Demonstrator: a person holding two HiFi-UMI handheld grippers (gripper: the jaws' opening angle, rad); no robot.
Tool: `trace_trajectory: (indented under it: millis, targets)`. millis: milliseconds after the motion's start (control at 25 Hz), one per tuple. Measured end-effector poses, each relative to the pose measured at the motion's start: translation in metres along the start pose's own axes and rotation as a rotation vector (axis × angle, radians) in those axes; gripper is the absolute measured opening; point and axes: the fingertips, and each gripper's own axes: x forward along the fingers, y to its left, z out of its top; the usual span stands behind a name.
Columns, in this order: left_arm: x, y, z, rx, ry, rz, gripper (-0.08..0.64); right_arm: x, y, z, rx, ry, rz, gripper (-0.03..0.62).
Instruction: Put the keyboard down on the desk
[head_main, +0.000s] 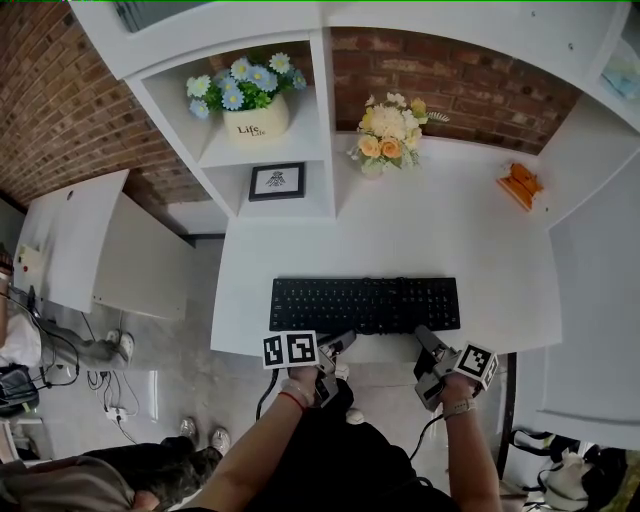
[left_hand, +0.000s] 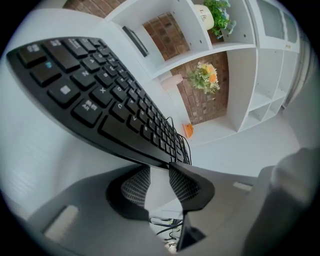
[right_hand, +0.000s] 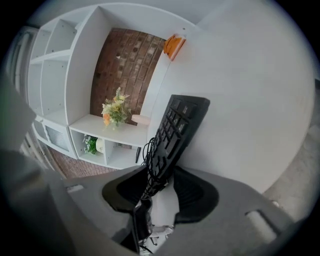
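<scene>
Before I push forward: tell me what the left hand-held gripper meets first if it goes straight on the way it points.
Most likely the near long edge of the flat black plastic keyboard, which lies across just beyond the tips of the left hand-held gripper. Its jaws stand apart. Depth there is hard to judge.

keyboard (head_main: 365, 304): flat on desk (head_main: 480, 250) | left gripper (head_main: 343, 344), right gripper (head_main: 424, 338): at front edge

Brick wall (head_main: 60, 100), white shelves (head_main: 321, 100), grey floor (head_main: 175, 360)
</scene>
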Motion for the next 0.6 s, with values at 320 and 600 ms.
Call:
trace_trajectory:
  millis: [320,600]
  targets:
    - [-0.005,0.001,-0.009,-0.032,0.015,-0.001,0.119,0.003,-0.003,-0.008,0.002,0.013,-0.003,0.153]
    - [-0.016,0.003,-0.005,0.033,-0.011,0.018,0.015,-0.001,-0.004,-0.012,-0.040,0.034,-0.014,0.129]
